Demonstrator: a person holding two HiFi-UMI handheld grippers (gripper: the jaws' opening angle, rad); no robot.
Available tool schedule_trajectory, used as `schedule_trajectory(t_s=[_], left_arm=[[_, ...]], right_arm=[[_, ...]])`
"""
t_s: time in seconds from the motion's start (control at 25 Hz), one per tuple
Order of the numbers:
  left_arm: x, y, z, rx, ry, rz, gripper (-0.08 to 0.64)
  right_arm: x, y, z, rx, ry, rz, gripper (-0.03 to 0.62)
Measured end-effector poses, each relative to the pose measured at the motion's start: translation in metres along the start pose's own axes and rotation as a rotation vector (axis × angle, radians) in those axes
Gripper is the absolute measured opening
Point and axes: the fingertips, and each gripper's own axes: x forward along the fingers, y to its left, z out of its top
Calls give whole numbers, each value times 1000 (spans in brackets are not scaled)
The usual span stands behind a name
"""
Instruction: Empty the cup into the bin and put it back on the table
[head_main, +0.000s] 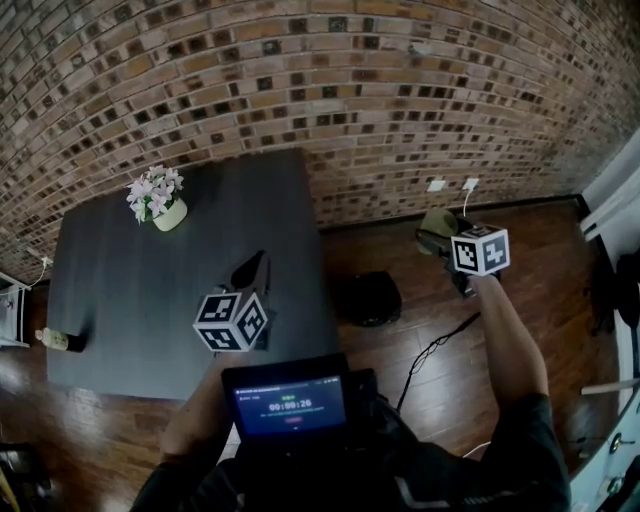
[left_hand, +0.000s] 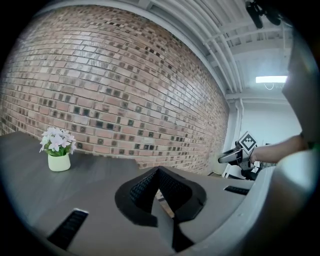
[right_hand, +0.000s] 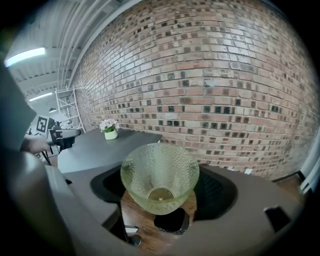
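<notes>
A pale green dimpled glass cup (right_hand: 160, 172) sits between the jaws of my right gripper (right_hand: 161, 187), which is shut on its sides. The cup's mouth faces the camera and it looks empty. In the head view the cup (head_main: 437, 224) hangs over the wooden floor, right of the small black bin (head_main: 368, 297). The bin (right_hand: 172, 222) shows just below the cup in the right gripper view. My left gripper (head_main: 254, 265) hovers over the dark table (head_main: 140, 280) near its right edge, its fingertips meeting with nothing between them (left_hand: 159, 171).
A white pot of flowers (head_main: 160, 205) stands at the table's back left, and a small bottle (head_main: 58, 340) lies at its front left corner. A black cable (head_main: 432, 352) runs across the floor. A brick wall (head_main: 330, 90) closes the back.
</notes>
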Motion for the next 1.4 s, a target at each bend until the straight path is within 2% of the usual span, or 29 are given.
schedule_trajectory(t_s=[0.2, 0.44, 0.76, 1.04, 1.4], left_arm=[[-8, 7, 3, -9, -13, 18, 0], [-22, 21, 7, -18, -28, 53, 0], [-48, 43, 13, -17, -47, 120, 0], [-80, 62, 12, -8, -56, 176, 0], [-131, 90, 4, -31, -74, 291, 0]], right_arm=[[4, 18, 11, -50, -12, 31, 396], [8, 60, 38, -100, -57, 121, 394], [19, 132, 65, -227, -70, 252, 394], [35, 191, 65, -286, -54, 361, 394], [48, 285, 54, -359, -26, 549, 396]])
